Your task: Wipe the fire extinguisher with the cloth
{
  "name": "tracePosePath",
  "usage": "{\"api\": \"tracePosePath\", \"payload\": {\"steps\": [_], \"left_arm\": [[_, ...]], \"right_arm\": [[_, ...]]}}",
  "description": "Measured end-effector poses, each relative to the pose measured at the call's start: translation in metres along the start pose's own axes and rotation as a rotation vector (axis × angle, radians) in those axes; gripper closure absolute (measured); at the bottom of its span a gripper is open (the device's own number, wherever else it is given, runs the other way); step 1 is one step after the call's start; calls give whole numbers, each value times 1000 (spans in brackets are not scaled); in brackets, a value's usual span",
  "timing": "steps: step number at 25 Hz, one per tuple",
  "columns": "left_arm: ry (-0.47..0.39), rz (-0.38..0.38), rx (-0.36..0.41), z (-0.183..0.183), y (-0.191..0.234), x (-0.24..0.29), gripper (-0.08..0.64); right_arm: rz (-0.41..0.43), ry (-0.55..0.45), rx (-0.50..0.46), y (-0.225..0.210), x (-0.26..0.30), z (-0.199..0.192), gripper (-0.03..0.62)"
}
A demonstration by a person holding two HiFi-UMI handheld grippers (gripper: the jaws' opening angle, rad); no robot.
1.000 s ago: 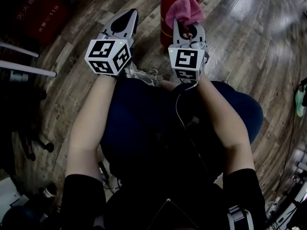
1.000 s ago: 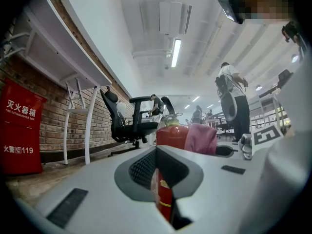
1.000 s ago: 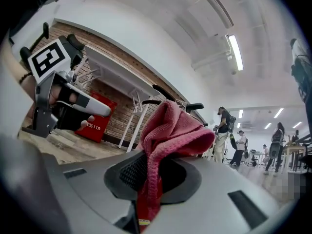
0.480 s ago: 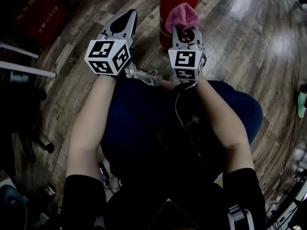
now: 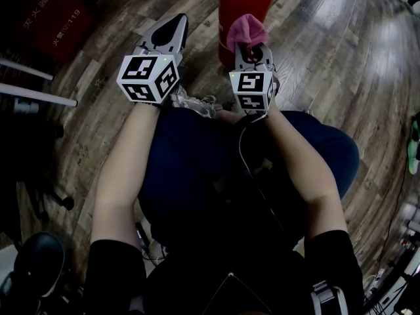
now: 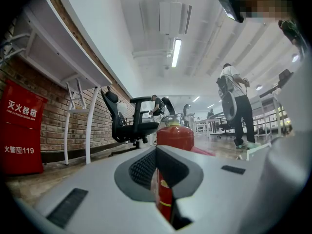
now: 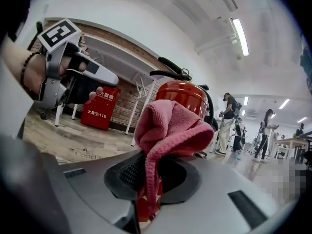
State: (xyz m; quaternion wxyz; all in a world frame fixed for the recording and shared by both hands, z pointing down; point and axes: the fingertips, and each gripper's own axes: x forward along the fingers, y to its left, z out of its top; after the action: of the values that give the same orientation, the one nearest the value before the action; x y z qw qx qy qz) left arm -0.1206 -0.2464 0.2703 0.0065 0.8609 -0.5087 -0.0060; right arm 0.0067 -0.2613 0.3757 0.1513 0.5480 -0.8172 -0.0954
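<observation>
A red fire extinguisher stands on the wooden floor ahead of the person's knees. My right gripper is shut on a bunched pink cloth, which sits against the extinguisher's near lower side. In the right gripper view the cloth bulges out above the jaws with the extinguisher just behind it. My left gripper is shut with nothing in it, left of the extinguisher and apart from it. The left gripper view shows the extinguisher beyond the left gripper.
A red extinguisher box stands at the far left by a brick wall. White desk legs and a chair base lie to the left. An office chair and people are in the background.
The right gripper with the cloth has drawn back slightly toward the person, lower on the extinguisher. The left gripper has stayed in place.
</observation>
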Motion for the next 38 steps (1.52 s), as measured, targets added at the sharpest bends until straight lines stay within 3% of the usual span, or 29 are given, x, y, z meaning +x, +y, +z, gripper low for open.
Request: {"api": "tracePosePath", "payload": {"steps": [38], "left_arm": [[-9,-8,-14,2,4,0,546]], "right_arm": [[118,272,70,34,22,-99,529]]}}
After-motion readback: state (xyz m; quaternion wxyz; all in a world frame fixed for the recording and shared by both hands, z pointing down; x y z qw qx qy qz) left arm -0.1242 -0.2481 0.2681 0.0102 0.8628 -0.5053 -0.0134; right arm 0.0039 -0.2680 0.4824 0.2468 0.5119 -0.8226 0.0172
